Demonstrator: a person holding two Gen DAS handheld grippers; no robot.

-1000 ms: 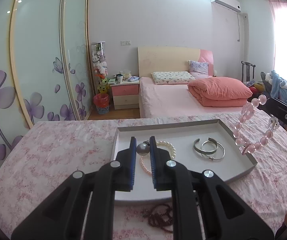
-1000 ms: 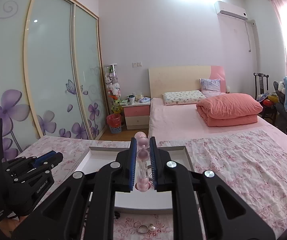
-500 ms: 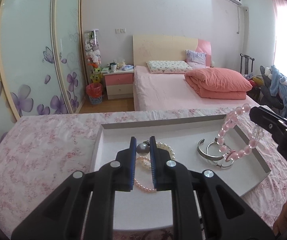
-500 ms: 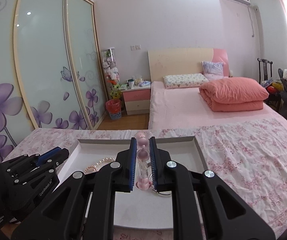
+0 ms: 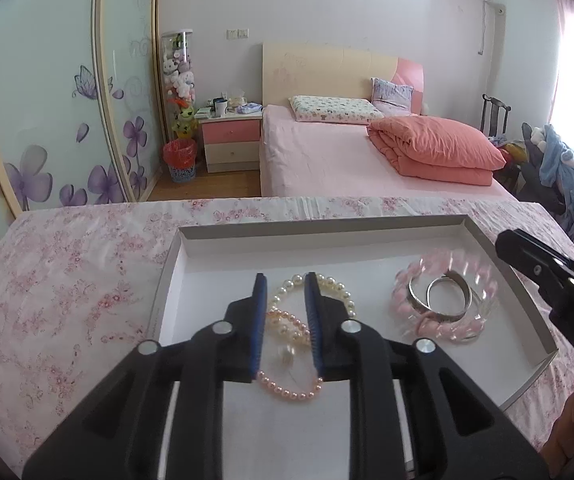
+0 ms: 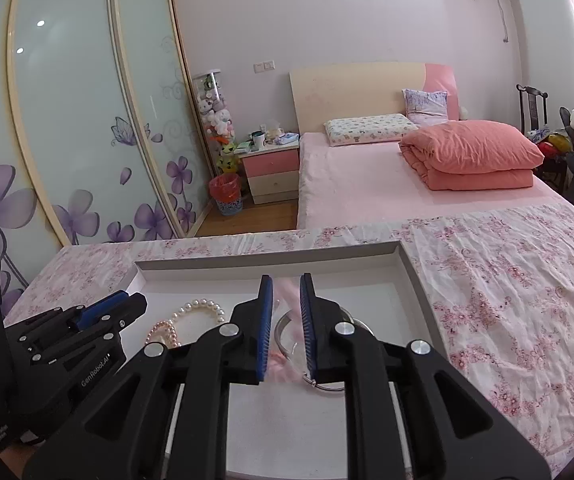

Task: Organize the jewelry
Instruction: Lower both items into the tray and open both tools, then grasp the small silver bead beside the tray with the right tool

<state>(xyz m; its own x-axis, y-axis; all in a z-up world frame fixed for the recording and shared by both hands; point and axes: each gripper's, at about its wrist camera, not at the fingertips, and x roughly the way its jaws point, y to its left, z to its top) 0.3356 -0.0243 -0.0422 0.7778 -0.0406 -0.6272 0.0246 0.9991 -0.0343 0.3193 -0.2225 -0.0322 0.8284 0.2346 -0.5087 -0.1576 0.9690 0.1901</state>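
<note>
A shallow white tray [image 5: 367, 236] lies on the floral cloth. My left gripper [image 5: 285, 282] is open above a white pearl bracelet [image 5: 341, 290] and a pink pearl strand [image 5: 287, 392]; a small blurred item [image 5: 287, 356] shows between its jaws. To the right, a blurred pink bead bracelet [image 5: 409, 312] lies around silver bangles [image 5: 439, 300]. My right gripper [image 6: 287, 282] is open over the tray [image 6: 271, 264], with the blurred pink bracelet [image 6: 287, 292] between its jaws and the bangles [image 6: 283, 344] below. The pearl bracelets [image 6: 201, 306] lie to its left.
The tray sits on a table covered with a pink floral cloth [image 5: 67, 280]. Beyond it are a bed [image 5: 347, 160] with a folded orange quilt [image 5: 435, 148], a nightstand [image 5: 231, 136], a red bin [image 5: 179, 158] and sliding wardrobe doors [image 5: 67, 100].
Both grippers have opened. The left one let go of the grey pearl piece; the right one let go of the pink bead bracelet, which now lies blurred over the bangles. Both moved lower over the tray.
</note>
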